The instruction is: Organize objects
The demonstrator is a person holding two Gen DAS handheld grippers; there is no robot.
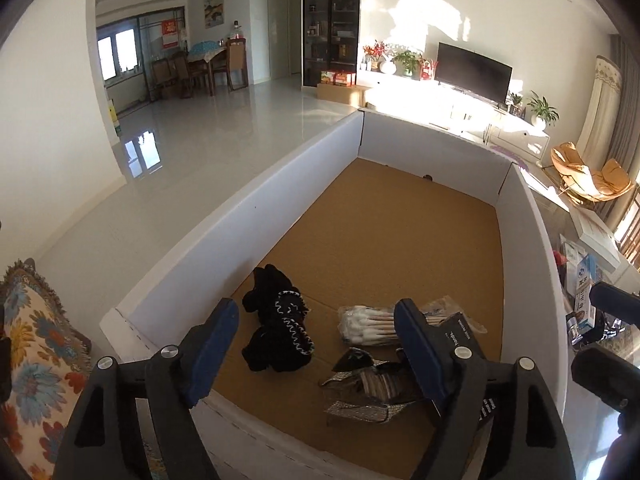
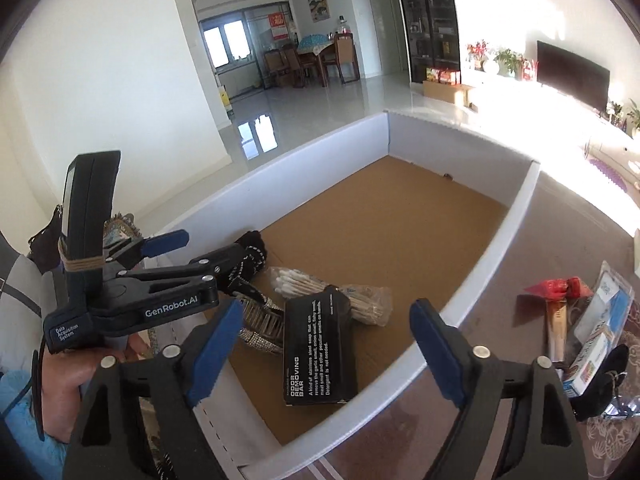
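- Black box (image 2: 320,346) lies in white bin (image 2: 460,296), leaning on swab pack (image 2: 320,286) w/ socks (image 1: 278,330) beside; could slide.
- Left gripper (image 1: 316,344) & right gripper (image 2: 326,350) both wide, empty.
- Red packet (image 2: 554,288) etc. on table outside; a reach risks clipping the bin wall.

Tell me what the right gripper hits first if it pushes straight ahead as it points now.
Probably the black odor-removing bar box, lying in the white box directly between the open right gripper fingers; depth is uncertain.
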